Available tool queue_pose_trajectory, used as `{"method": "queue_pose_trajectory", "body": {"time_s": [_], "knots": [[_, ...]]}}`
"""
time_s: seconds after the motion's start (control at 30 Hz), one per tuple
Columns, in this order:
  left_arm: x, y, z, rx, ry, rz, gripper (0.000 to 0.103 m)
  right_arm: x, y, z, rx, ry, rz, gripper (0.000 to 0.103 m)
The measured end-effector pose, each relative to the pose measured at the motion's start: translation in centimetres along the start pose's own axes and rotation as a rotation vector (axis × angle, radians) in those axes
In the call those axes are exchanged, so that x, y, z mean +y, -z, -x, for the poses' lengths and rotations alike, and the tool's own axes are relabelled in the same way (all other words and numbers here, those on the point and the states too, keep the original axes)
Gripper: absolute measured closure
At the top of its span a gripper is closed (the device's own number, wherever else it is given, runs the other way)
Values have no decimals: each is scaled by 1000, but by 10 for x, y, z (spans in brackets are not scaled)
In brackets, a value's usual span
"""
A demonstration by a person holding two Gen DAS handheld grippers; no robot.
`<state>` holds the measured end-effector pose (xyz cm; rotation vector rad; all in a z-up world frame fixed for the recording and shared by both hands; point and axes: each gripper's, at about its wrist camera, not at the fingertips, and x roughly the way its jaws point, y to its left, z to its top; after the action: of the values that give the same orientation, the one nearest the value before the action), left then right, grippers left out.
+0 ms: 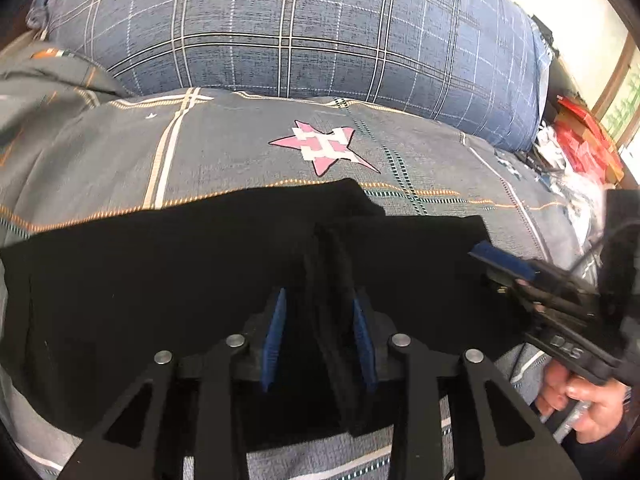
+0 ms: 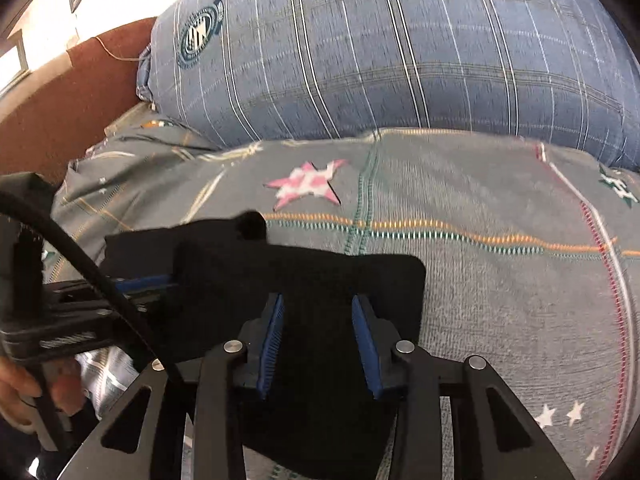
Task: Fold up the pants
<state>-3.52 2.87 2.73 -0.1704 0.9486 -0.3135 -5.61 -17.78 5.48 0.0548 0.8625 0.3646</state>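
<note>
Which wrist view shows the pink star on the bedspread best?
The left wrist view: the pink star is sharp and unobstructed beyond the black pants. In the right wrist view the same star is whole but motion-blurred.

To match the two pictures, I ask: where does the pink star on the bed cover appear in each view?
Left wrist: pink star upper centre, beyond the black pants.
Right wrist: pink star centre-left, blurred, beyond the pants.
Shared landmark: blue plaid pillow behind the star.

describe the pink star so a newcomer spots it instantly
Start at the big blue plaid pillow across the back. Just below it, on the gray patterned bedsheet, lies the pink star, beyond the black pants. It alone is pink with white blocks.
</note>
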Motion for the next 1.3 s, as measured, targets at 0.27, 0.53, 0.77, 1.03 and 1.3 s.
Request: {"method": "queue_pose_trajectory", "body": {"time_s": [0.27, 0.53, 0.77, 1.03, 1.3], "knots": [[3, 7, 15, -35, -49, 21, 52, 25, -3, 25, -36, -38, 46, 62], [26, 26, 45, -78, -153, 73, 37, 52, 12, 2, 30, -21, 102, 55], [46, 40, 68, -127, -218, 121, 27, 79, -4, 22, -24, -72, 158, 31], [63, 49, 81, -142, -239, 170, 25, 96, -6, 19, -9, -83, 167, 31], [86, 65, 99, -190, -203, 300, 20, 114, -13, 14, -7, -126, 206, 24]]}}
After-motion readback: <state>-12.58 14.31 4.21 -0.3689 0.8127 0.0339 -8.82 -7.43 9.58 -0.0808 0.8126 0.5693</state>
